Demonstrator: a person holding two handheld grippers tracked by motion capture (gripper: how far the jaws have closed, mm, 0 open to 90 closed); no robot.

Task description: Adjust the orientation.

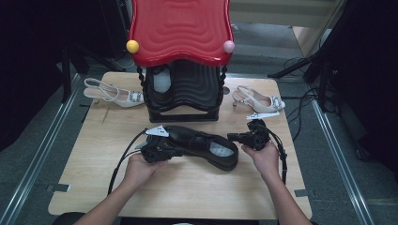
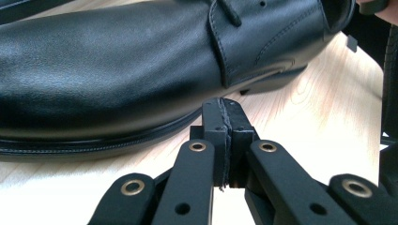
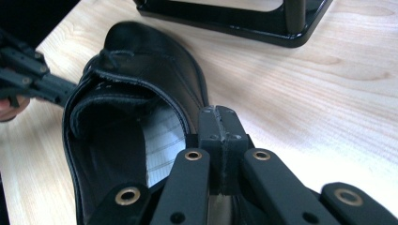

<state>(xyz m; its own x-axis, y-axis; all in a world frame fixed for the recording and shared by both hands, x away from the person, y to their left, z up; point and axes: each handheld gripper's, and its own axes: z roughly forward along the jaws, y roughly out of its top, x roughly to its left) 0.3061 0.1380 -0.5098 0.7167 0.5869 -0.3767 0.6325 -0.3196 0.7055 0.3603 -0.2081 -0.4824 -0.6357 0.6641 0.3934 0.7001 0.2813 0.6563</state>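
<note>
A black leather lace-up shoe lies on the wooden table, toe to the left and heel to the right. My left gripper is shut with nothing between its pads, and its tips sit against the shoe's side just above the sole edge. Shut and holding nothing as well, my right gripper rests at the heel end. Its tips are just beside the collar of the shoe, whose pale insole shows inside.
A black shoe rack with a red wavy top stands at the back centre, with a pale shoe inside. White slingback heels lie at its left and right. Bare table spreads in front of the black shoe.
</note>
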